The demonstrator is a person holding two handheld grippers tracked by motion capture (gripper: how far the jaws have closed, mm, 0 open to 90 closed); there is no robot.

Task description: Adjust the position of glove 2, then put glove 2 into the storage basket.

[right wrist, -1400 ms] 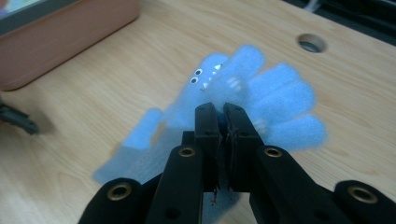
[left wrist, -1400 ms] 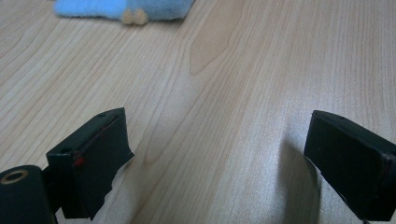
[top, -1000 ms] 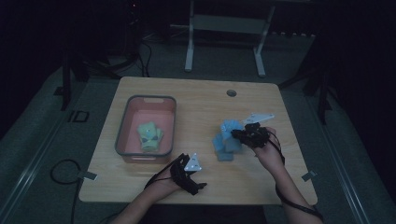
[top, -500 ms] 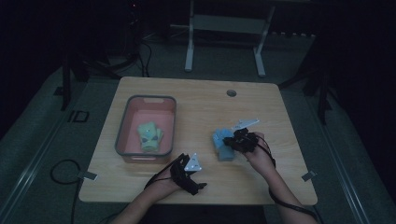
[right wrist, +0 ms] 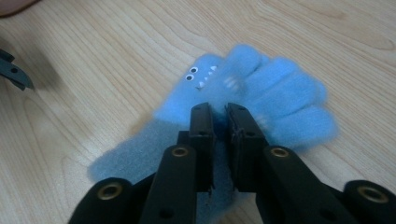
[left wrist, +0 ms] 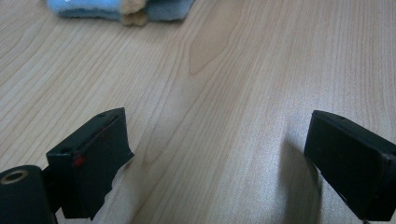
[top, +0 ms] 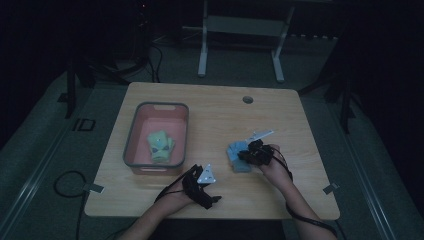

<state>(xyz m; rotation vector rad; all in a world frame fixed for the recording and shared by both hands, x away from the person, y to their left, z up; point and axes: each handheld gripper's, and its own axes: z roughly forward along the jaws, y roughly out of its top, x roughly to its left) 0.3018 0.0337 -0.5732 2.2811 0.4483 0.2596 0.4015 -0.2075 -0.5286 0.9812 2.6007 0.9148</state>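
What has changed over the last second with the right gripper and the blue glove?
The right gripper has come down toward the table, lowering the blue glove until it lies on the wood. Its jaws have just been opening slightly, though the glove's fabric is still pinched between them. The left gripper stayed put, jaws open over bare table. The green glove still lies in the pink bin.

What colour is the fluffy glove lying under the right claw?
Light blue glove, with small white eyes and teeth; best seen in the right gripper view.
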